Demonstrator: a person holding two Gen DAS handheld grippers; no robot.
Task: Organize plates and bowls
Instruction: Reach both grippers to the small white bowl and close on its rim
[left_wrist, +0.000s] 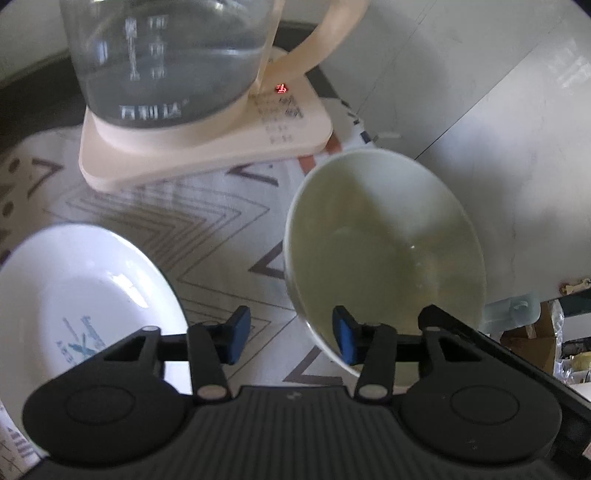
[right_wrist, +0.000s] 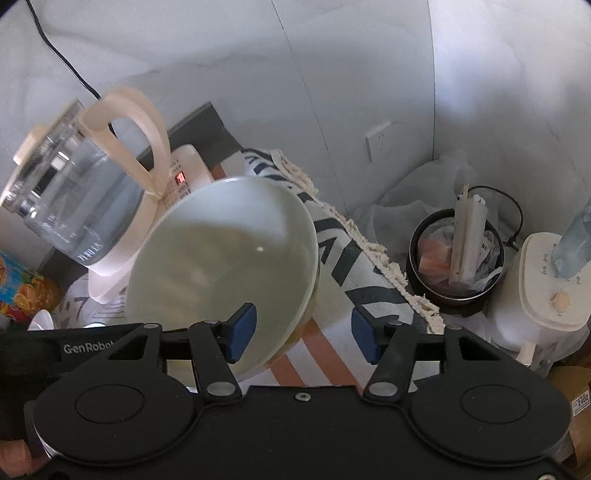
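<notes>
A cream bowl (left_wrist: 384, 251) rests on the patterned cloth, in front of the kettle's base. My left gripper (left_wrist: 292, 334) straddles its near rim: the right blue pad (left_wrist: 345, 338) is inside the bowl and the left pad is outside, clear of the wall. My right gripper (right_wrist: 303, 332) straddles the same bowl (right_wrist: 221, 254) from the other side, with one pad (right_wrist: 243, 328) over the inside and the other outside, apart from it. Both grippers are open, and neither presses on the bowl. A white plate (left_wrist: 85, 295) with blue print lies to the left of the bowl.
A glass kettle (left_wrist: 166, 66) with water stands on its cream base (left_wrist: 207, 147) just behind the bowl. The fringed tablecloth (right_wrist: 354, 258) hangs over the table's right edge. Below are a black bin (right_wrist: 454, 258) and a white appliance (right_wrist: 546, 288). A juice carton (right_wrist: 22, 288) is at the left.
</notes>
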